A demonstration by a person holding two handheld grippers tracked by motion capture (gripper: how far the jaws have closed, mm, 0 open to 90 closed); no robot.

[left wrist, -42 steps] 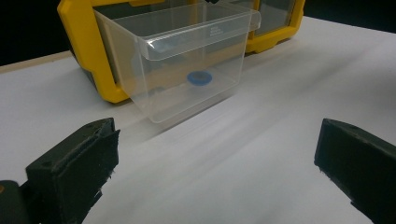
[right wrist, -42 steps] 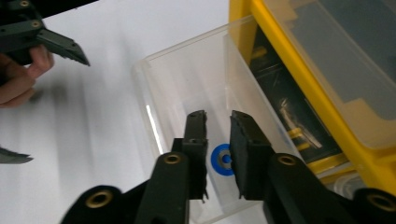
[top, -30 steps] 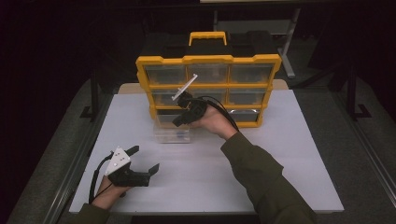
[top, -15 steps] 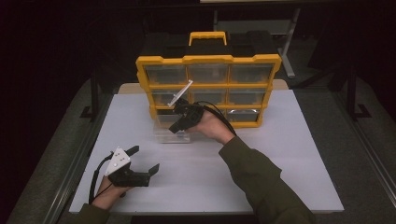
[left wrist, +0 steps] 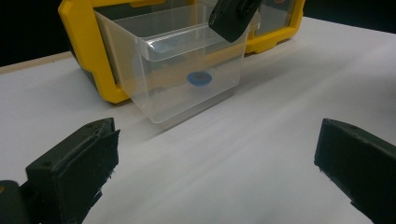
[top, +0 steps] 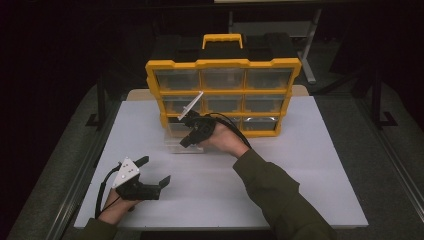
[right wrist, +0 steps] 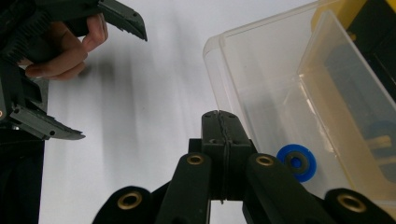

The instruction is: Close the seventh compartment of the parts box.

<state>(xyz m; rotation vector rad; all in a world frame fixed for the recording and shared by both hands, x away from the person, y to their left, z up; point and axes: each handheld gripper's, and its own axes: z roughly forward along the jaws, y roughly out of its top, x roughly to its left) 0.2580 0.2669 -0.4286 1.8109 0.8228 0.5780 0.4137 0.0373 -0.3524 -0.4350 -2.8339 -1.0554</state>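
The right gripper [top: 186, 142], at the centre of the high view, is sitting with its jaws pressed flat together and nothing between them, its tip hovering at the front lip of a clear drawer [top: 176, 141] that is standing pulled out of the bottom left slot of the yellow cabinet [top: 222, 64]. In the right gripper view the closed jaws are pointing up the middle of the frame toward the drawer [right wrist: 280, 102] at the upper right, where a blue disc [right wrist: 296, 162] is lying flat on the drawer floor just right of the jaws. The step in hand looks like working at the opened drawer, either fetching the disc or pushing the drawer home; I cannot tell which. Fetching would call for spreading the jaws and dipping them over the front wall onto the disc; closing would call for a steady push on the front wall toward the cabinet. The drawer's long axis is running from the cabinet out toward the person, open side up, front wall facing the lower edge of the high view. The left gripper [top: 150, 172], at the lower left, is resting on the white surface [top: 310, 170] with jaws wide apart and empty, aimed at the drawer [left wrist: 177, 70] in the upper middle of its own view.
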